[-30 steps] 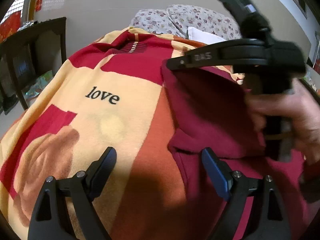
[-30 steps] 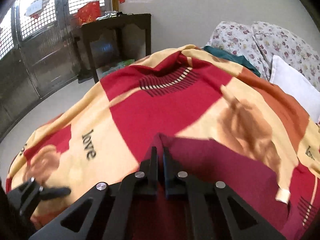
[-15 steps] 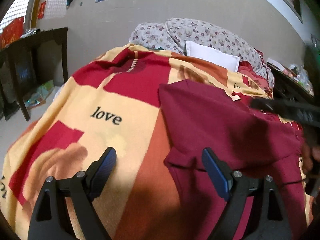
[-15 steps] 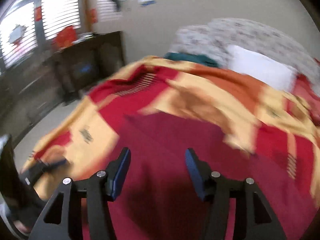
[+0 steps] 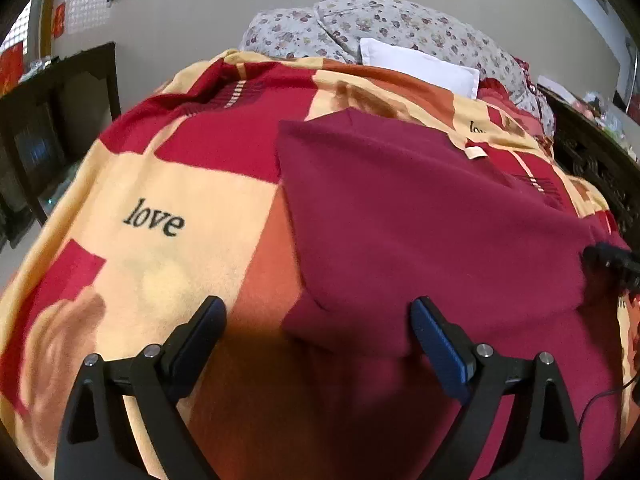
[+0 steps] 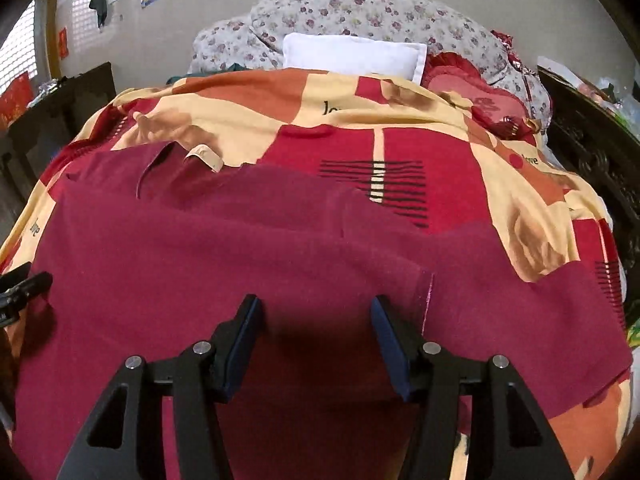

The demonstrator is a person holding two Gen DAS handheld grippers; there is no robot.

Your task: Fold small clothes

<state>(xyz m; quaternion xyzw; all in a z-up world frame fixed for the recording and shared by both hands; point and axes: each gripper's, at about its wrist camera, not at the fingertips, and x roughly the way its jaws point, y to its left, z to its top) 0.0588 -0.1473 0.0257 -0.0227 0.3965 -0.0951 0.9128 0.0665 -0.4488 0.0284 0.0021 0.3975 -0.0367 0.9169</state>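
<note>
A maroon shirt (image 5: 420, 216) lies spread on a red, cream and orange blanket (image 5: 168, 184), with one side folded over its middle. Its collar and a cream label (image 6: 206, 157) lie at the far end. My left gripper (image 5: 316, 328) is open and empty, low over the shirt's near left fold. My right gripper (image 6: 316, 332) is open and empty above the shirt (image 6: 240, 264), just left of a sleeve seam. The right gripper's tip shows at the right edge of the left wrist view (image 5: 608, 260). The left gripper's tip shows at the left edge of the right wrist view (image 6: 24, 286).
A white pillow (image 6: 352, 54) and floral bedding (image 6: 360, 12) lie at the bed's head. A dark wooden table (image 5: 52, 112) stands left of the bed. Dark carved furniture (image 6: 592, 128) stands to the right.
My right gripper let go of the shirt's corner, opened and moved from the far left of the shirt to its right side. The folded flap now lies flat. My left gripper stayed open.
</note>
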